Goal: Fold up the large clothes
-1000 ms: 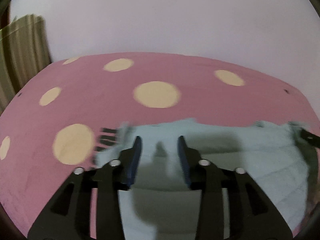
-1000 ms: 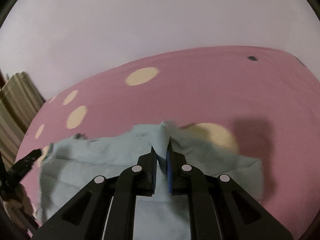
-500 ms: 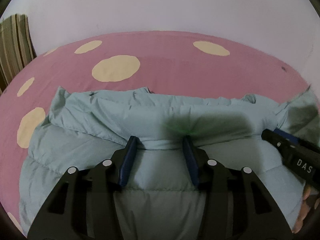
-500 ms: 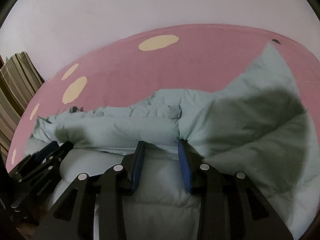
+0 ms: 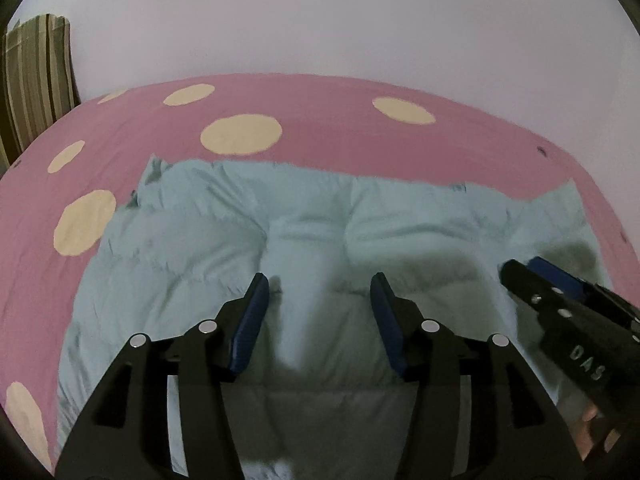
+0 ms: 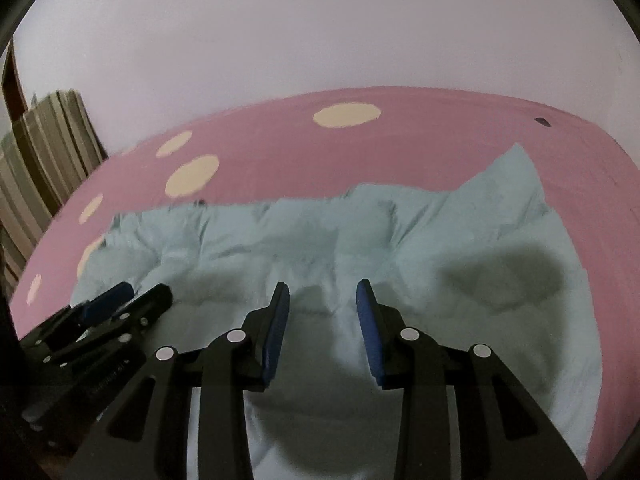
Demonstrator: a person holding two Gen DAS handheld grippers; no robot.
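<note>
Left wrist view: left gripper (image 5: 318,290), black frame with blue pads, points down at a pale blue-green quilted puffy garment (image 5: 304,216).
Left tongs: jaws apart and opening; a raised ridge of the garment lies between the pads, and neither pad presses on it.
Right wrist view: right gripper (image 6: 322,300), same black-and-blue build, points down over the same garment (image 6: 360,240).
Right tongs: jaws moderately apart, a soft fold of cloth between the pads; pads look clear of it, nothing gripped.
Cross-view: right gripper shows at the right edge of the left view (image 5: 532,276), the left one at the lower left of the right view (image 6: 136,296); they stand side by side over the garment's near half.
Garment location: spread on a pink bedsheet with cream polka dots (image 5: 360,140), far edge bunched in puffy folds, one corner sticking up to the right (image 6: 516,168).
Person: fingertips (image 5: 588,420) visible under the right gripper's body at the lower right of the left view.
Background: plain pale wall (image 5: 320,20); striped brown-and-beige curtain (image 5: 36,76) at the left.
Shadows: dark gripper shadows fall on the cloth on the right side.
</note>
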